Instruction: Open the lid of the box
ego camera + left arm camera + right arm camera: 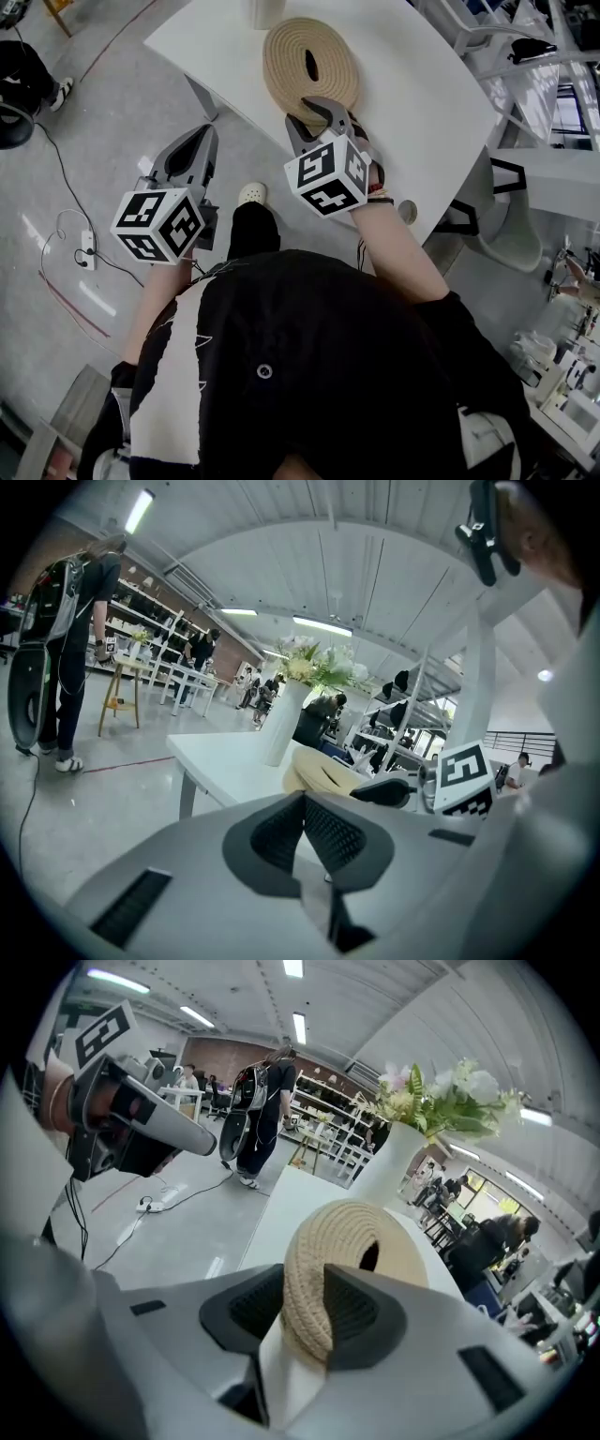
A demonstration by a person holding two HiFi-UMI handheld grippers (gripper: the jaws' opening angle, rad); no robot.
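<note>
A round woven straw lid (281, 56) with a dark slot in its middle lies on the white table (422, 84). My right gripper (314, 108) reaches over the table's near edge, shut on the lid's near rim. In the right gripper view the thick woven rim (309, 1297) sits pinched between both ribbed pads (354, 1307). Whatever is under the lid is hidden. My left gripper (206, 131) hangs over the floor to the left of the table, shut with nothing in it, its pads (281, 832) meeting at the tips. The left gripper view shows the lid (319, 772) and the right gripper (394, 791) ahead.
A white vase (389, 1171) with flowers stands on the table behind the lid. A power strip (86, 246) and cables lie on the floor at left. A white chair (511, 234) stands at the right. People (75, 649) stand among distant tables.
</note>
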